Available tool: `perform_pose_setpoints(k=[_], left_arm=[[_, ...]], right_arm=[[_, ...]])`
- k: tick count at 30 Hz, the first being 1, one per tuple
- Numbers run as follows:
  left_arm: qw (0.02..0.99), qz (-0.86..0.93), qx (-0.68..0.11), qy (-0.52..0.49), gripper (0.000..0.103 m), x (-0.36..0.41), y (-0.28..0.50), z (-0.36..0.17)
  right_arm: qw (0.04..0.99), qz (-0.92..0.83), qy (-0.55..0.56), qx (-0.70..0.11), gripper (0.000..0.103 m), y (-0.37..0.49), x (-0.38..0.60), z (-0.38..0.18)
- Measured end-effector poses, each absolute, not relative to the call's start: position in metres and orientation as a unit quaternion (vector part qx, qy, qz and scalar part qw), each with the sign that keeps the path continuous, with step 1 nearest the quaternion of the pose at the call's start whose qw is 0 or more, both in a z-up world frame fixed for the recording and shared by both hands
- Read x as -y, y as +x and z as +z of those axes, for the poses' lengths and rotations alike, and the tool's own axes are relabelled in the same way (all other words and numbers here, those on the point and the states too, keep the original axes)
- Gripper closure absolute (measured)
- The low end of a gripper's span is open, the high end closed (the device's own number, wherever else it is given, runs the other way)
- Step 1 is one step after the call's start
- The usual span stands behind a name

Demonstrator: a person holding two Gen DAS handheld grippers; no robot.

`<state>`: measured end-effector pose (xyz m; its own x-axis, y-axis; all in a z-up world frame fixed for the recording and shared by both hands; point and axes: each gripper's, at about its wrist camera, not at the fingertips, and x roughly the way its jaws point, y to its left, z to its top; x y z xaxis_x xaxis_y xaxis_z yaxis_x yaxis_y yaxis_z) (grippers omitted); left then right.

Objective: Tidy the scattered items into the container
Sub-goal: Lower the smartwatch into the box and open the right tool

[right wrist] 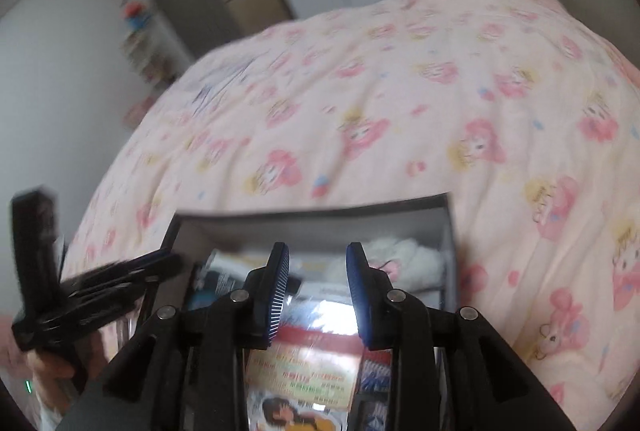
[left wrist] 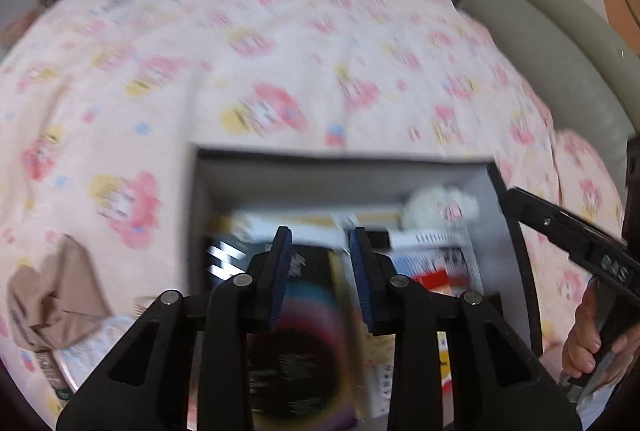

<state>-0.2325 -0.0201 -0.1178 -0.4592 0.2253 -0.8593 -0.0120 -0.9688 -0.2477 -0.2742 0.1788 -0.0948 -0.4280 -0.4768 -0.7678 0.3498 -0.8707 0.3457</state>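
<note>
A grey open box (left wrist: 340, 171) sits on a bed with a pink cartoon-print quilt (left wrist: 240, 51). It holds packets, a white plush toy (left wrist: 440, 207) and other items. My left gripper (left wrist: 320, 243) hangs over the box, its jaws apart around a dark packet with colourful rings (left wrist: 308, 315); whether they grip it is unclear in the blur. My right gripper (right wrist: 316, 259) is over the same box (right wrist: 312, 223), jaws apart over a glossy red and white packet (right wrist: 308, 359); contact is unclear. The plush toy (right wrist: 404, 255) shows beyond it.
A crumpled beige cloth (left wrist: 56, 291) lies on the quilt left of the box. The other gripper shows at the right of the left wrist view (left wrist: 576, 239) and at the left of the right wrist view (right wrist: 92, 291). A grey headboard (left wrist: 560, 51) stands at right.
</note>
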Motion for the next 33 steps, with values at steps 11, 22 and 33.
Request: perform_pose_setpoints(k=[11, 22, 33], left_arm=[[0.073, 0.796, 0.098, -0.593, 0.082, -0.014, -0.282, -0.176], [0.084, 0.799, 0.14, -0.579, 0.082, -0.003, -0.288, -0.175], [0.098, 0.79, 0.156, -0.584, 0.082, -0.005, -0.289, -0.172]], right_arm=[[0.239, -0.748, 0.613, 0.087, 0.077, -0.304, -0.164, -0.174], [0.215, -0.771, 0.593, 0.084, 0.077, -0.315, -0.163, -0.174], [0.206, -0.778, 0.589, 0.072, 0.077, -0.317, -0.165, -0.181]])
